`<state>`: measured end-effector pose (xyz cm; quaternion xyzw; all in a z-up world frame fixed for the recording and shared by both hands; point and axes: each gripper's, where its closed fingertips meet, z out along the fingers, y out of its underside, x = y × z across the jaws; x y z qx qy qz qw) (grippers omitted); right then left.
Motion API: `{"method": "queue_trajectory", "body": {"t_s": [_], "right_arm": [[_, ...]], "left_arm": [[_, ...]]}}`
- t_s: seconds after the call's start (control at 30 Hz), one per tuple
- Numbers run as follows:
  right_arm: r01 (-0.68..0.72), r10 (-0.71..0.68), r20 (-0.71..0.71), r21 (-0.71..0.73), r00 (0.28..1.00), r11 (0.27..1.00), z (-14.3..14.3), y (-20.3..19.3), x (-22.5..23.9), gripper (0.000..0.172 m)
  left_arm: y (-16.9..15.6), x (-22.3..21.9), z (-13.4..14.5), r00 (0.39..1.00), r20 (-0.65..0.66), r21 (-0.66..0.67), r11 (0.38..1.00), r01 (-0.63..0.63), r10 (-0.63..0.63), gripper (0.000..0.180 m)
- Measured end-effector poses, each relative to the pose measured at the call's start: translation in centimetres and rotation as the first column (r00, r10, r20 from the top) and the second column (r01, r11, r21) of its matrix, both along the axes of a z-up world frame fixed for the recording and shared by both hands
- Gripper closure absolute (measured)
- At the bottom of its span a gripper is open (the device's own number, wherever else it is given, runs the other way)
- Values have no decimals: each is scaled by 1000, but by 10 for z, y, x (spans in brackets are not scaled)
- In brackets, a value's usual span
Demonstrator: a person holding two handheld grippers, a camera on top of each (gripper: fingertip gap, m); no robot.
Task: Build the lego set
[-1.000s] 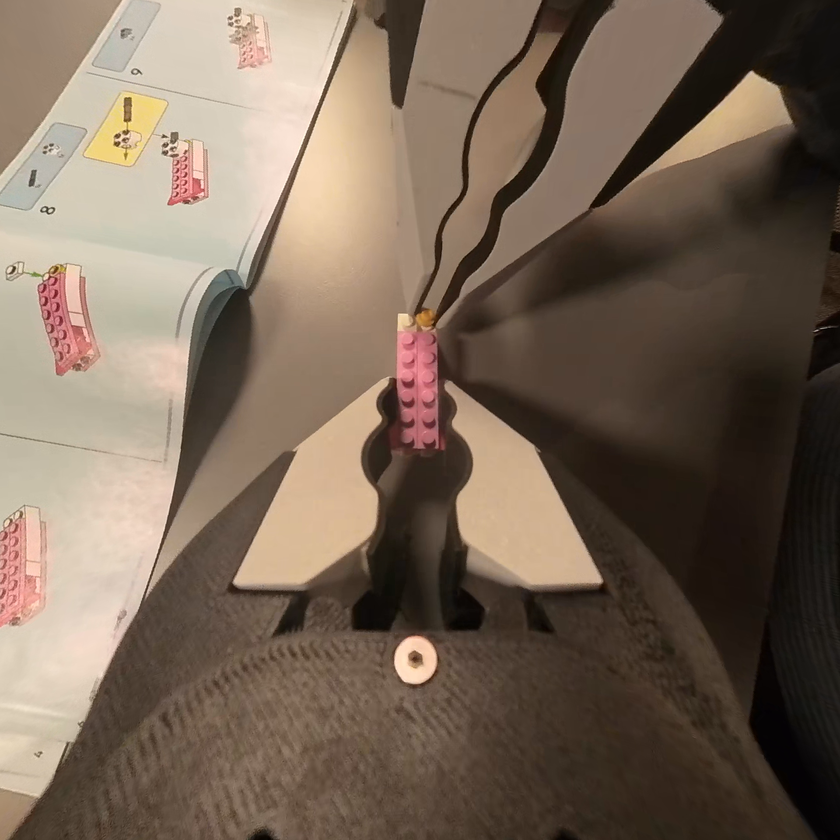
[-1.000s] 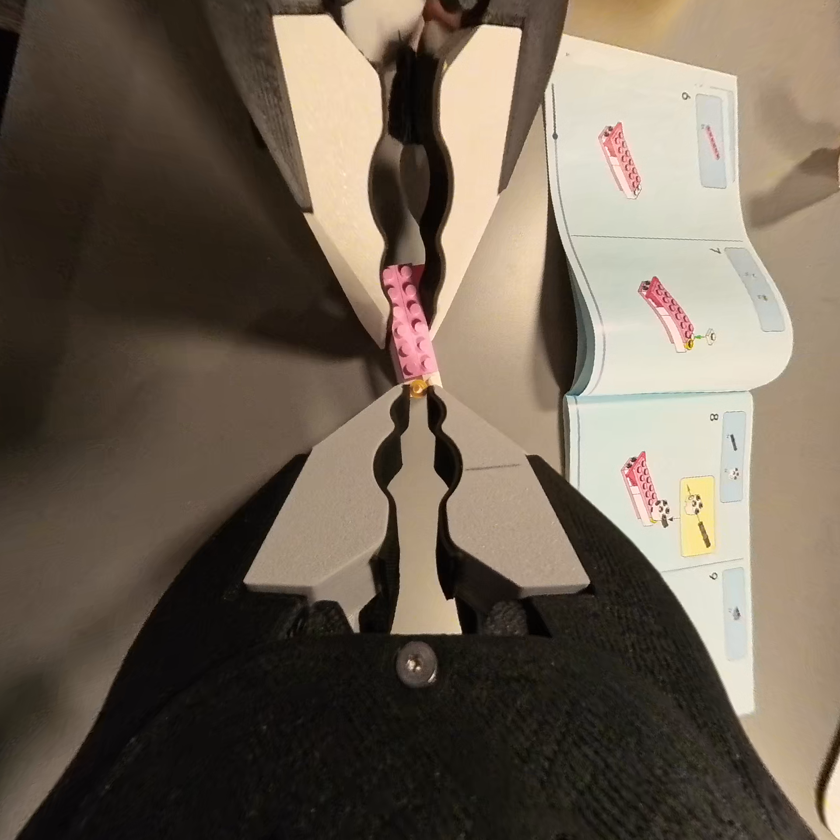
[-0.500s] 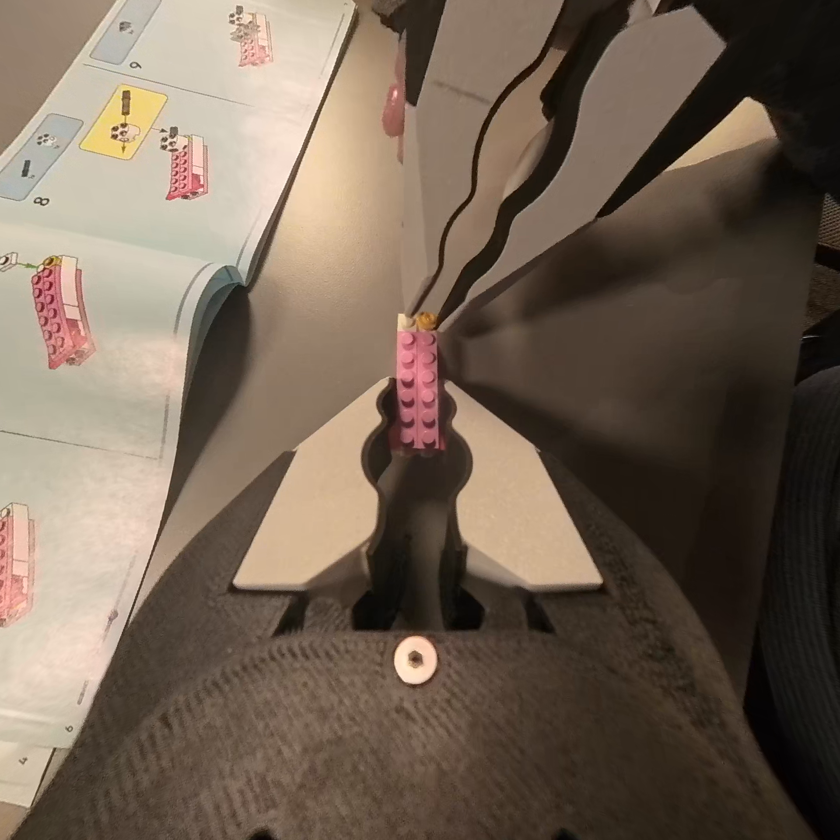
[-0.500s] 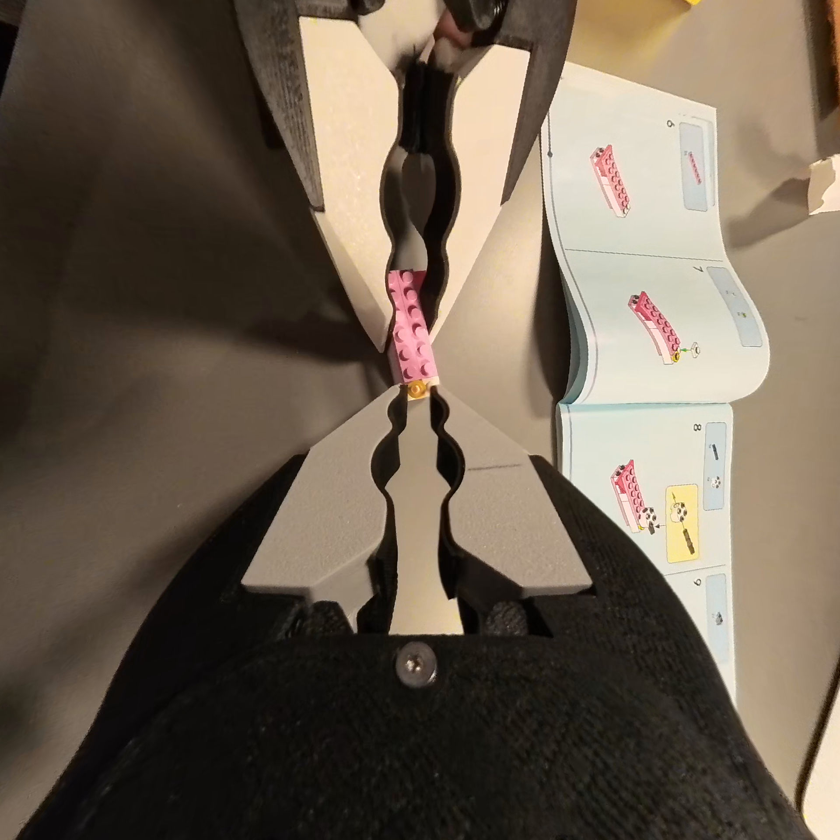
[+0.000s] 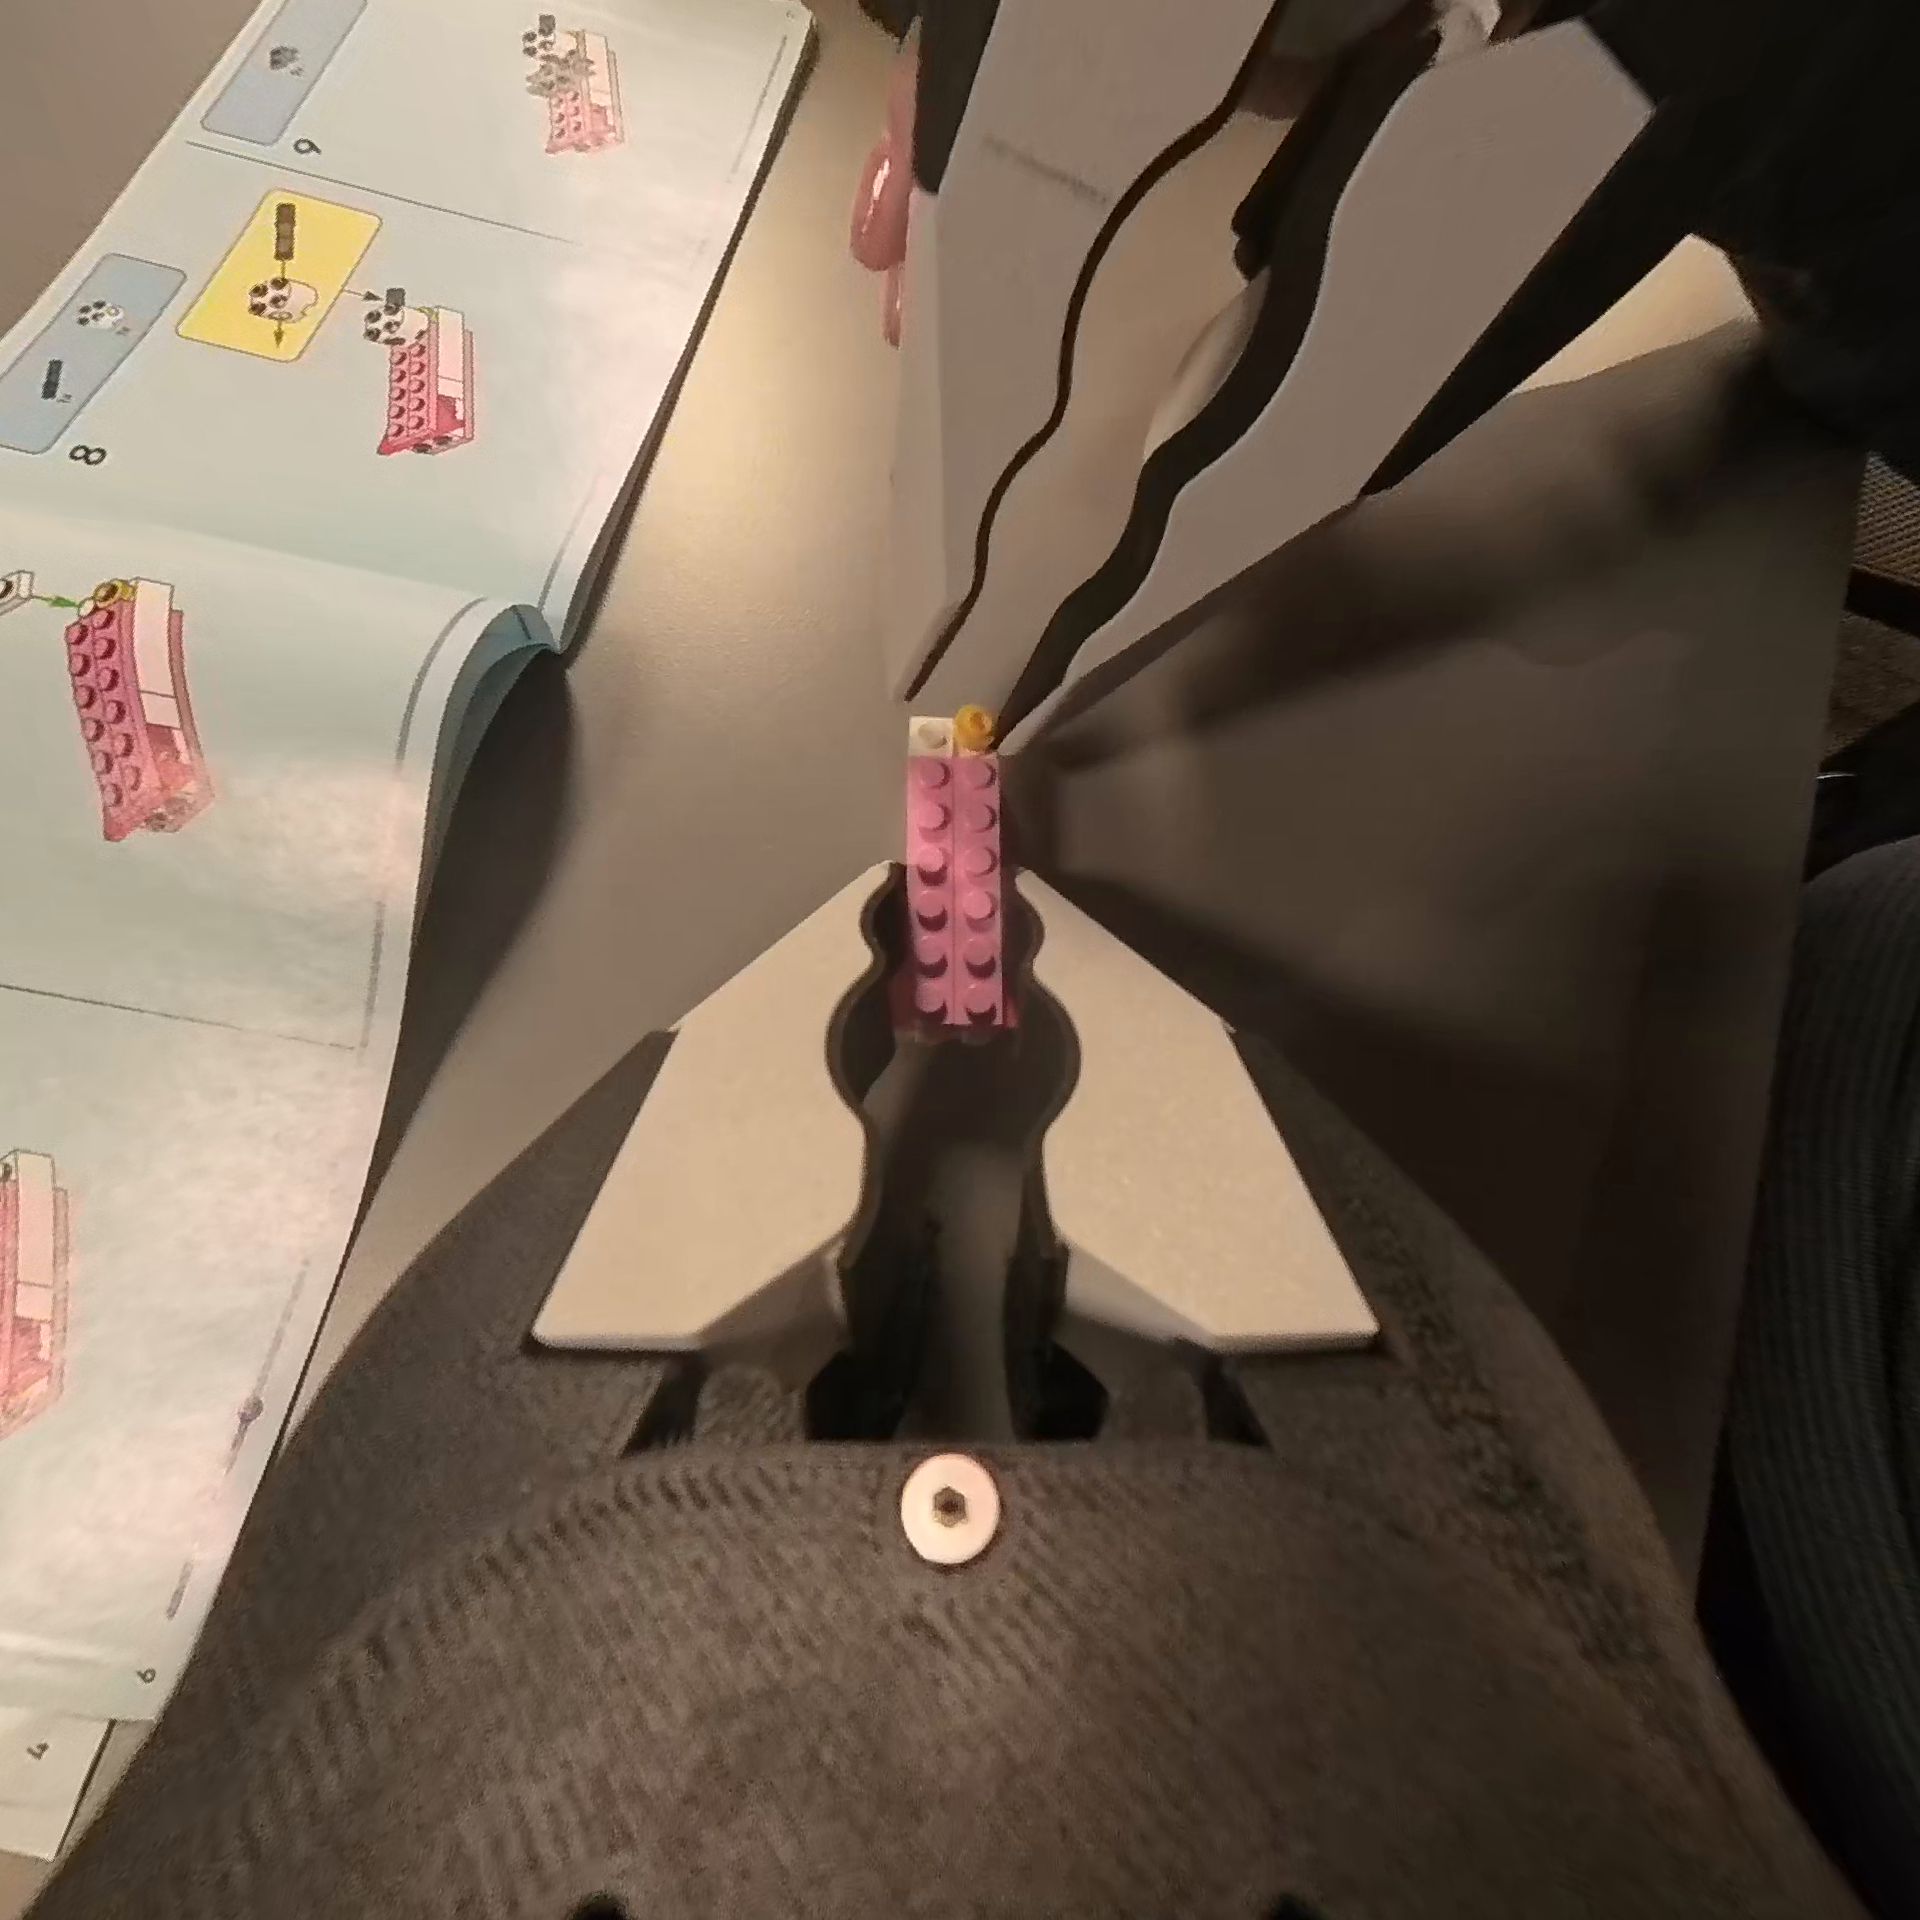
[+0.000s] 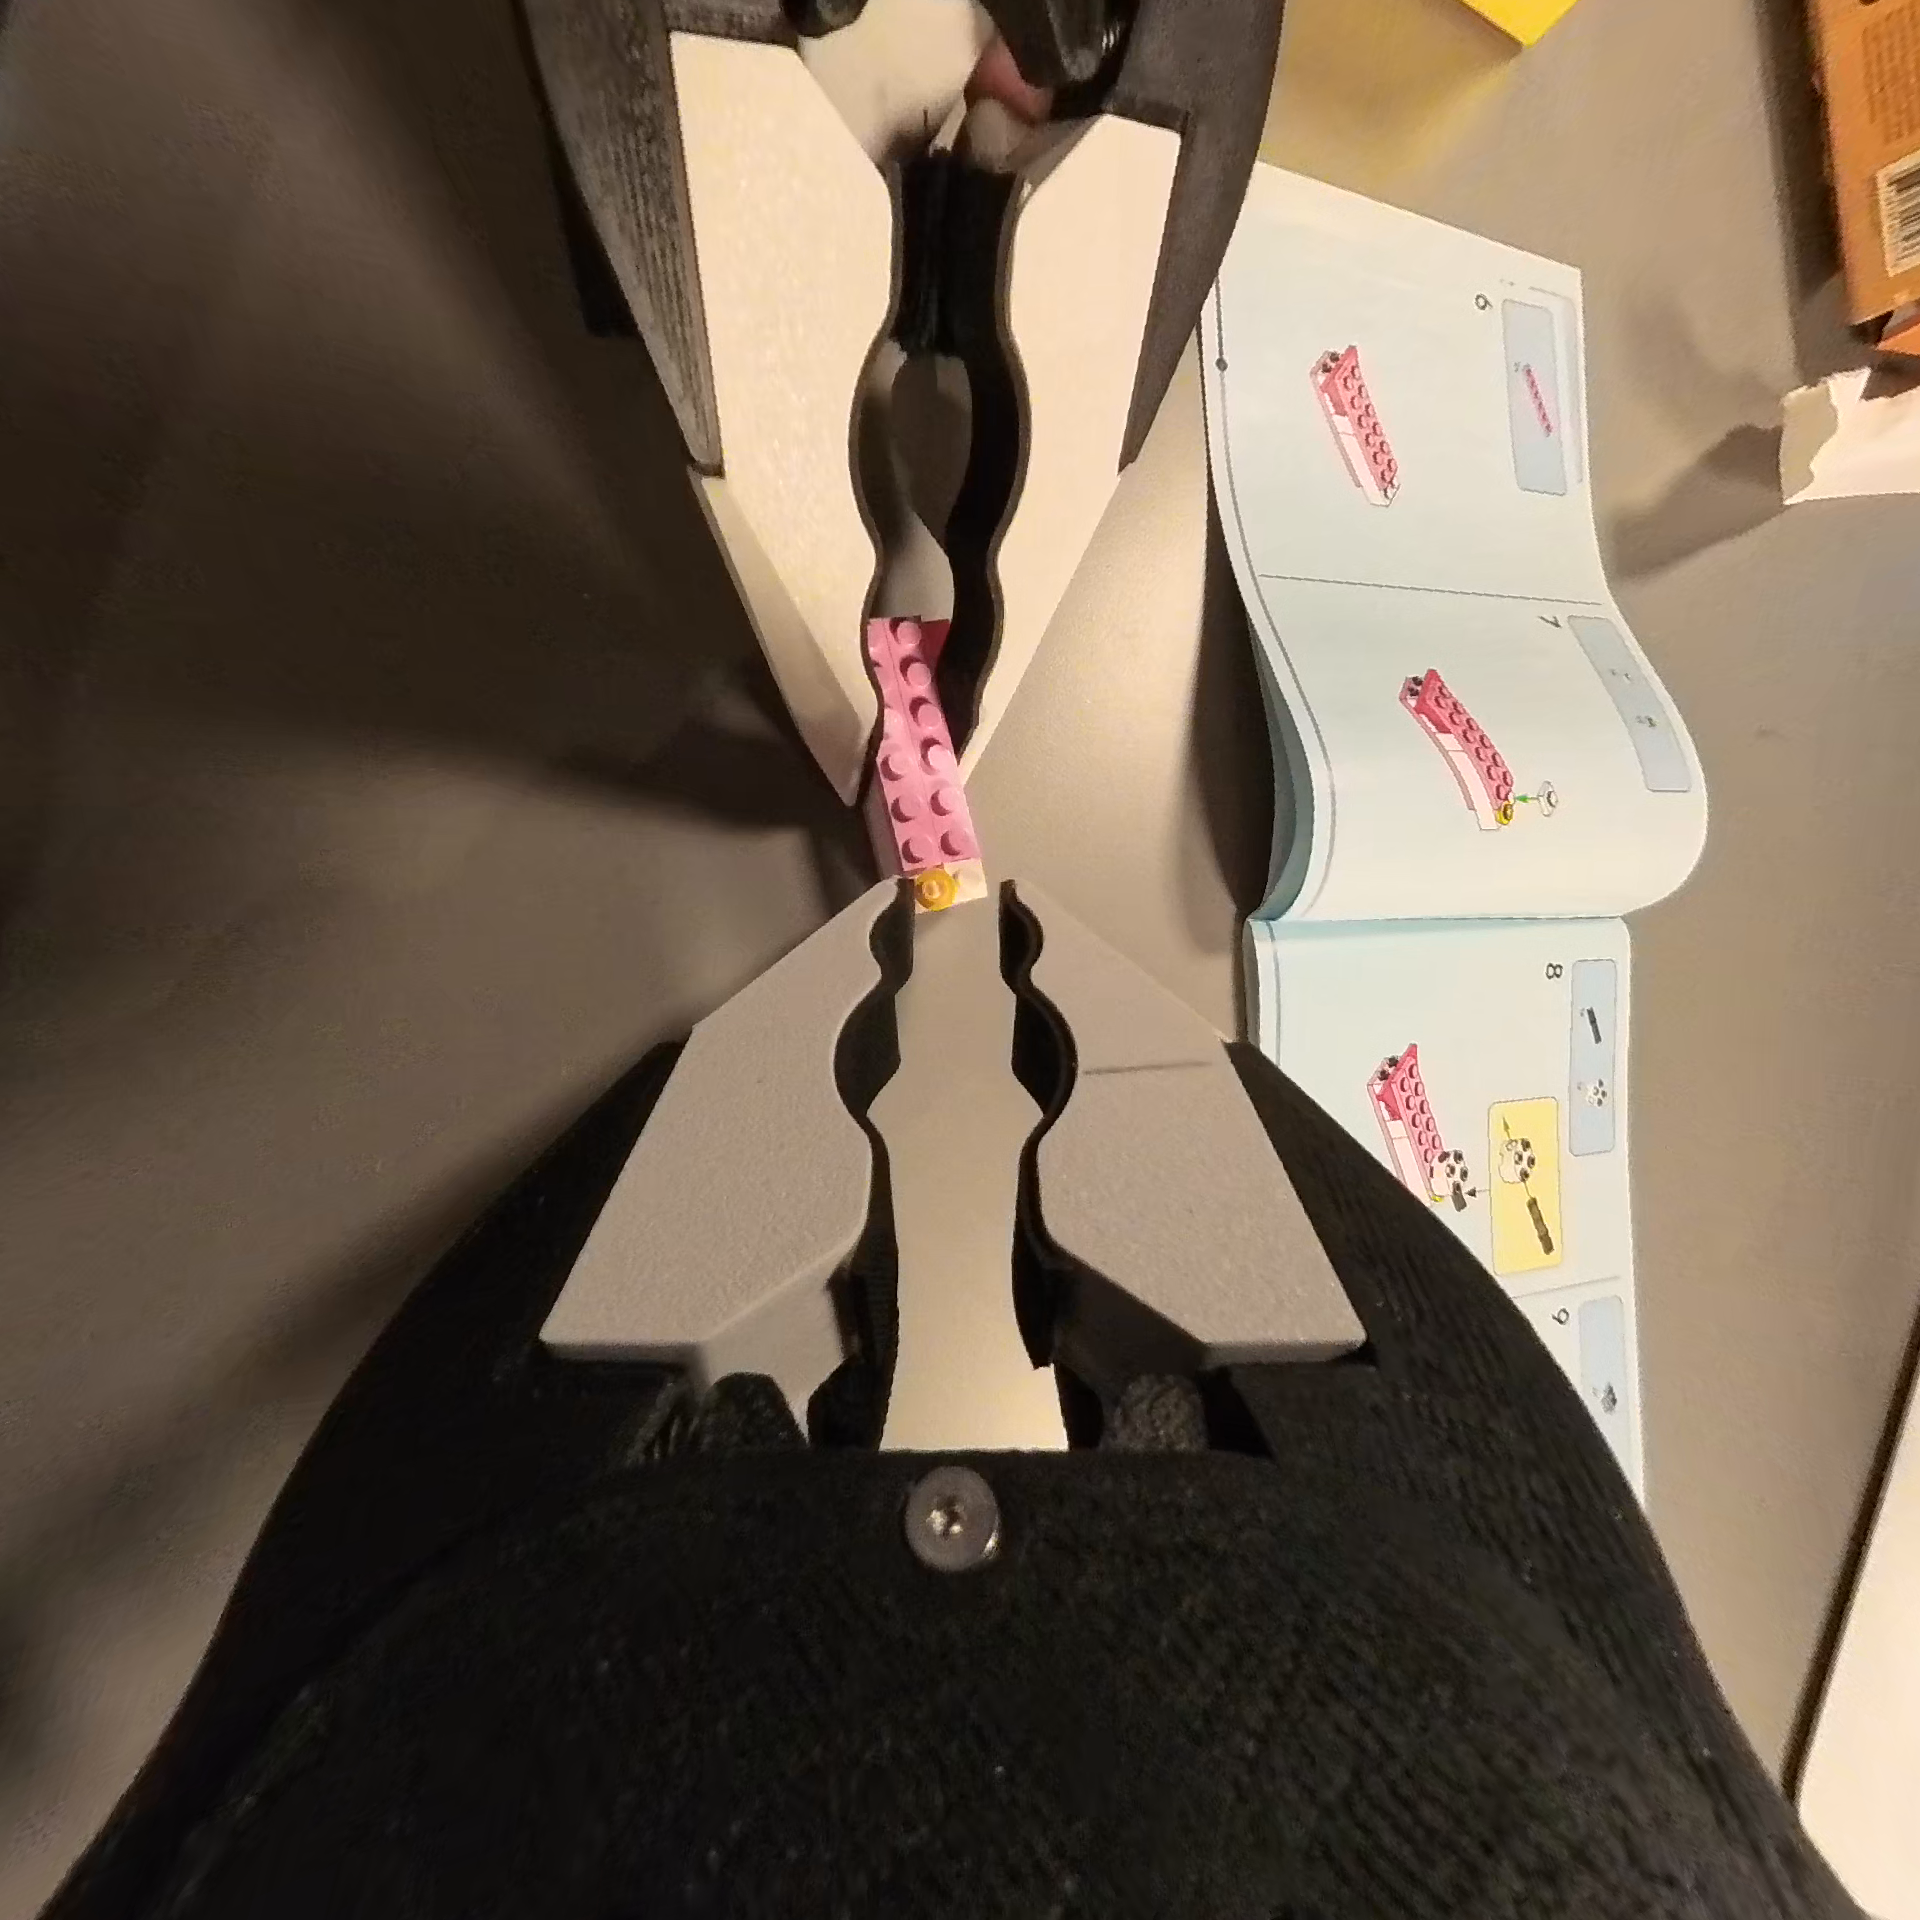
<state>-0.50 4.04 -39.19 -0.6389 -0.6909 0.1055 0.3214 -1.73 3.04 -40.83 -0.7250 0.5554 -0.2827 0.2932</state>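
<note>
My left gripper (image 5: 956,873) is shut on a pink studded brick assembly (image 5: 956,894) and holds it above the table, pointing away from me. Its far end carries a white piece (image 5: 930,732) and a small round yellow stud (image 5: 974,724). My right gripper (image 6: 945,888) faces the left one, tip to tip. It is open, and the yellow stud (image 6: 935,890) sits on the assembly's end next to its left fingertip (image 6: 873,909), with a gap to the right fingertip. The assembly (image 6: 920,748) and the left gripper (image 6: 920,758) also show in the right wrist view.
An open pale-blue instruction booklet (image 5: 260,520) lies on the grey table, to the right in the right wrist view (image 6: 1455,623). A pink object (image 5: 883,208) lies behind the right gripper. A yellow box corner (image 6: 1517,16), a brown carton (image 6: 1870,156) and a paper scrap (image 6: 1839,436) lie at the far right. Left and right tips are no more than a few centimetres apart.
My right gripper's jaws have spread apart from around the yellow stud, which stays on the end of the pink assembly. My left gripper has kept its grip and hardly moved.
</note>
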Motion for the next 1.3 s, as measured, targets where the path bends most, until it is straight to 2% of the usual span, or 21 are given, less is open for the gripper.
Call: {"method": "queue_trajectory", "body": {"t_s": [0.77, 0.97, 1.17, 1.3], "right_arm": [[9, -10, -33, -23, 999, 1000, 1, 1, 3, 155], [63, -85, -105, -199, 991, 978, -1, -2, 25, 159], [111, -158, -176, -250, 972, 962, -11, 3, 35, 161], [129, -178, -175, -262, 968, 957, -16, 6, 35, 166]], "left_arm": [[2, -1, 0, 1000, 13, 20, 1000, -4, 4, 164], [6, -4, 0, 1000, 13, 44, 999, -25, 24, 164], [7, -5, 0, 1000, 10, 61, 998, -28, 27, 164], [7, -5, 0, 1000, 11, 58, 998, -28, 27, 164]]}}
